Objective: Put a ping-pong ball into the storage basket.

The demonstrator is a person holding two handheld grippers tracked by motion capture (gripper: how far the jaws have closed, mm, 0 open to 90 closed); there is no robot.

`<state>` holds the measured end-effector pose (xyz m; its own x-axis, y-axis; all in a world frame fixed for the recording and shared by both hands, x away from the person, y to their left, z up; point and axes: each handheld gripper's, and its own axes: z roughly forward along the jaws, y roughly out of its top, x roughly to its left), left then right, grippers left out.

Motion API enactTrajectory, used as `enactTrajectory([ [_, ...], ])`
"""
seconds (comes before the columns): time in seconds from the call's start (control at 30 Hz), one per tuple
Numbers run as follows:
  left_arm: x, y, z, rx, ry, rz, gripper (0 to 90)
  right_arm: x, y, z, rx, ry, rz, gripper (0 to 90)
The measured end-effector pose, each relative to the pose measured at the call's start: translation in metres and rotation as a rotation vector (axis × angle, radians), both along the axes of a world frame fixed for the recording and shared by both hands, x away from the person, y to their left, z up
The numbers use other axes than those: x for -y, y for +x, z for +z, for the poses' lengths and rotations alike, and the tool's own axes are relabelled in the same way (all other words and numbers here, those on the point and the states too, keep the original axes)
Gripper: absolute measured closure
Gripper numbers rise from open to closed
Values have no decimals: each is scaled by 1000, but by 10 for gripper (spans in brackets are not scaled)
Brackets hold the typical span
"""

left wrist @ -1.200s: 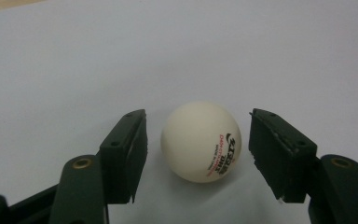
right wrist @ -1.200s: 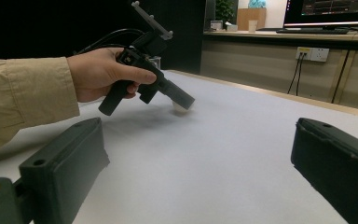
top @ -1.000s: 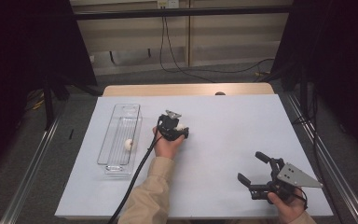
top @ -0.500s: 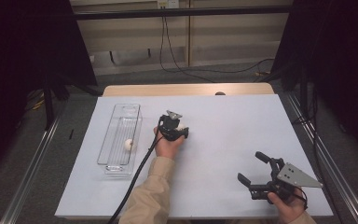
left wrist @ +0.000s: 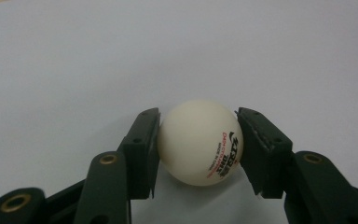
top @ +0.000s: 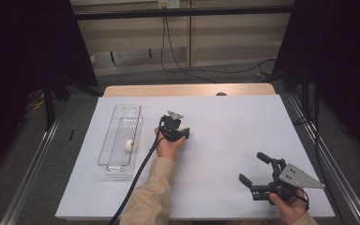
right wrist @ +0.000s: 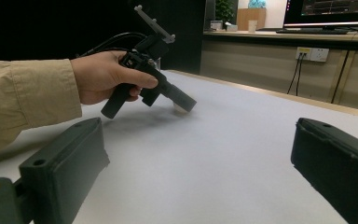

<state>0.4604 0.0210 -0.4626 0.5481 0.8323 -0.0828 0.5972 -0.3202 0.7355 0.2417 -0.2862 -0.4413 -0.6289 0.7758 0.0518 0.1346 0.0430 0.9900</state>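
A white table-tennis ball (left wrist: 200, 142) with red and black print rests on the white table (top: 225, 122), between the pads of my left gripper (left wrist: 198, 112). Its jaws have just been closing, and both pads now press on the ball's sides. In the high view the left gripper (top: 180, 130) points down at mid-table, with the ball (top: 183, 126) a pale spot at its tip. My right gripper (top: 252, 167) is held low near the front right edge, open, with nothing between its jaws. In the right gripper view (right wrist: 198, 128), the left gripper (right wrist: 186, 105) and ball (right wrist: 181, 110) appear farther off.
A long clear plastic tray (top: 110, 136) lies on the left of the table with a second white ball (top: 130, 145) inside. A black cable (top: 136, 178) trails from the left gripper toward the front edge. Dark frame rails run along both table sides.
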Motion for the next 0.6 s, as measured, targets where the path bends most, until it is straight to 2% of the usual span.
enactTrajectory([
  [0.3,-1,0,1,-4,7,0,509,0,0,0,1,1,0,25],
  [0.4,-1,0,1,-13,-8,9,509,0,0,0,2,0,-2,25],
  [0.6,-3,-1,4,-25,-11,0,509,0,0,0,2,1,0,25],
])
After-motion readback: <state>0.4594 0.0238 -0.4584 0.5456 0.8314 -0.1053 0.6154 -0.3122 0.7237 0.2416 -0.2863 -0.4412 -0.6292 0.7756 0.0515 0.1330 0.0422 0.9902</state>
